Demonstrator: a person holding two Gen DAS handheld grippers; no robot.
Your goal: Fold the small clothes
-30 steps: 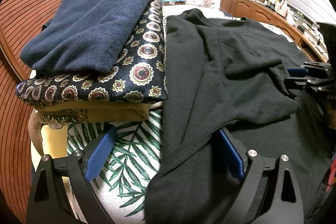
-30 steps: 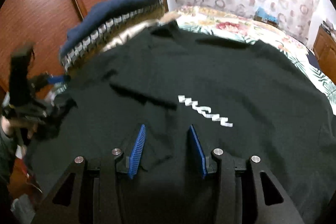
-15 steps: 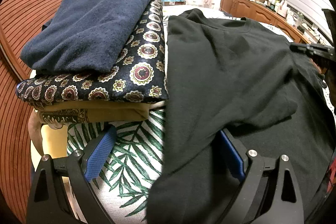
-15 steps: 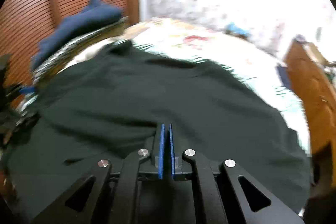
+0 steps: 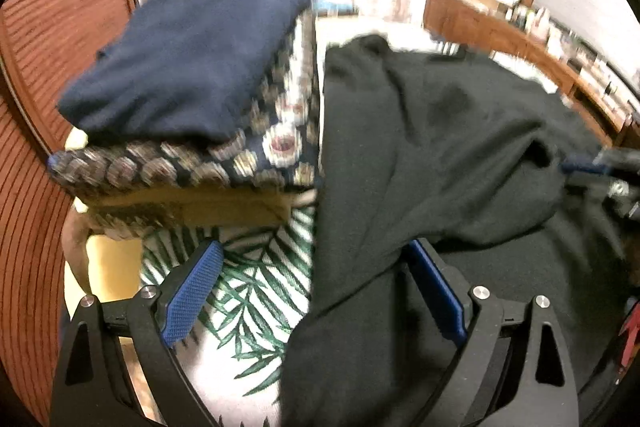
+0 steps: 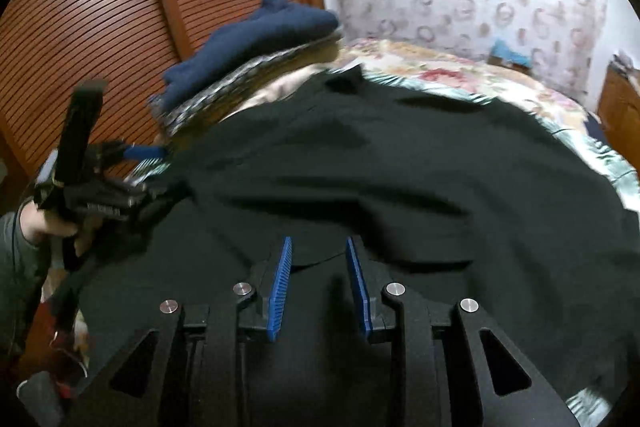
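Note:
A black T-shirt [image 5: 440,155] lies spread on the bed, with one part folded over onto the body; it fills the right wrist view [image 6: 400,167]. My left gripper [image 5: 316,267] is open, its jaws straddling the shirt's left edge over the leaf-print bedcover [image 5: 248,291]. My right gripper [image 6: 318,259] is open and empty, low over the folded-over edge of the shirt; it shows blurred at the right of the left wrist view [image 5: 592,167]. The left gripper also shows at the left of the right wrist view [image 6: 140,163].
A stack of folded clothes, navy one on top [image 5: 192,59] and a patterned one under it [image 5: 256,155], sits left of the shirt [image 6: 256,39]. A slatted wooden door [image 6: 120,7] stands behind it. A wooden dresser [image 5: 520,39] runs along the far right.
My right gripper was shut half a second ago and has opened, letting go of the shirt, and dropped back low over it. My left gripper stayed open at the shirt's left edge, shifting slightly.

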